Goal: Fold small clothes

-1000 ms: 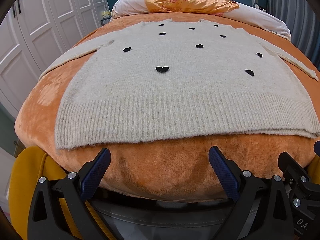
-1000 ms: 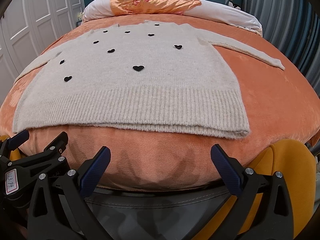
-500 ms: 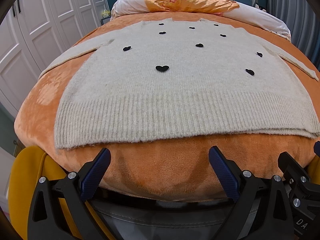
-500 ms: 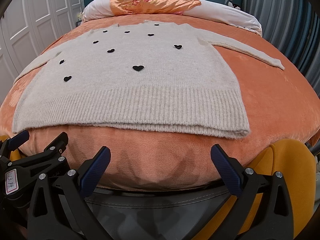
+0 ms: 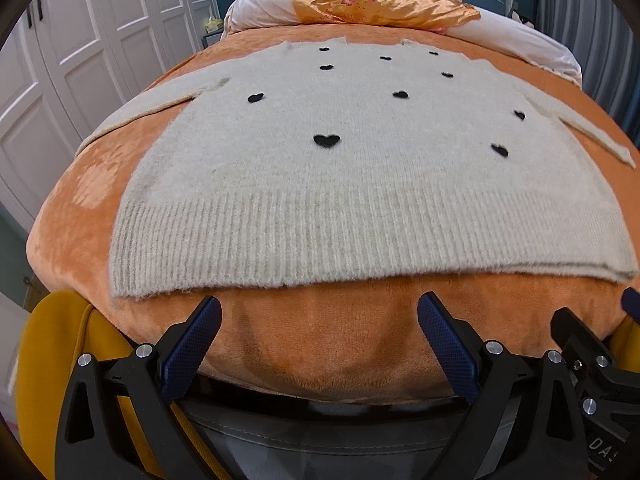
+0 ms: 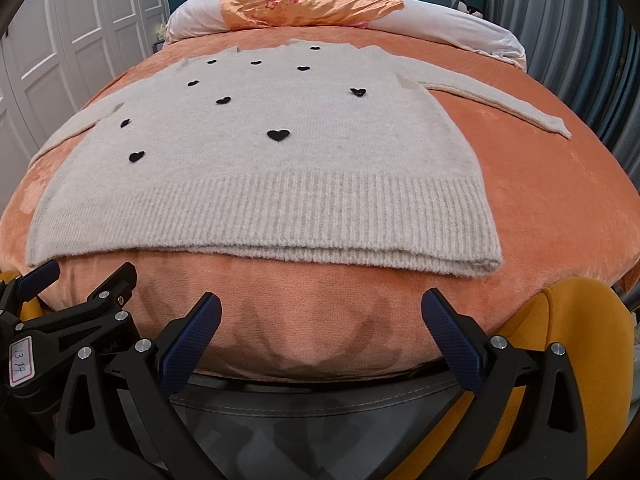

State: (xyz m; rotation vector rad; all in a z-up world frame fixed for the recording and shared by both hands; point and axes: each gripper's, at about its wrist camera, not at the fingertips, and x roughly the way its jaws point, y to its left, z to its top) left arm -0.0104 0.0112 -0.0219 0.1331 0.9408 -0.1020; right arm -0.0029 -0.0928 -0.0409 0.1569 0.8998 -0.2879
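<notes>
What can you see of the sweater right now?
The sweater is a cream fuzzy knit with small black hearts and a ribbed hem. It lies flat and unfolded on the orange blanket, hem nearest the cameras, both sleeves spread outward, neckline toward the pillows. Nothing else touches it.

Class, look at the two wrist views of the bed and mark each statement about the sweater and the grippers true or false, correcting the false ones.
1. The sweater lies spread flat on the orange blanket. True.
2. The left gripper is shut on the sweater's hem. False: its jaws stand open, short of the hem, holding nothing.
3. The sweater has small black hearts on it. True.
4. Both sleeves are folded across the sweater's front. False: each sleeve lies stretched out to the side.
5. The right gripper is open and empty. True.
</notes>
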